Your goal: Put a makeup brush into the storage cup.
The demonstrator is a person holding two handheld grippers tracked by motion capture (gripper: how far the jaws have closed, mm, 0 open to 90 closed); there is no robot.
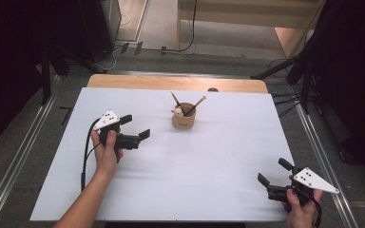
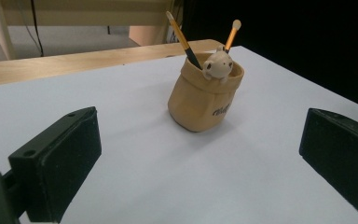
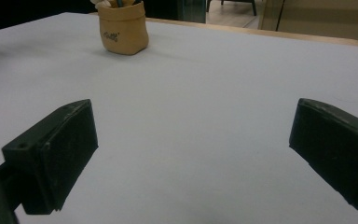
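Well apart, left claw [image 1: 138,126] faces pencil pot [image 1: 184,116].

Left gripper [image 1: 134,126] held in the left hand [image 1: 107,151] over the left-centre of the table, forearm entering from the bottom edge, bare to the elbow. Jaws spread wide, nothing between the pads [image 2: 56,163]; grey plate on top, cable trailing back along the wrist. Right gripper [image 1: 274,172] held in the right hand [image 1: 300,206] at the near right corner, jaws likewise wide apart and empty, pads [image 3: 53,156] pointing across the surface
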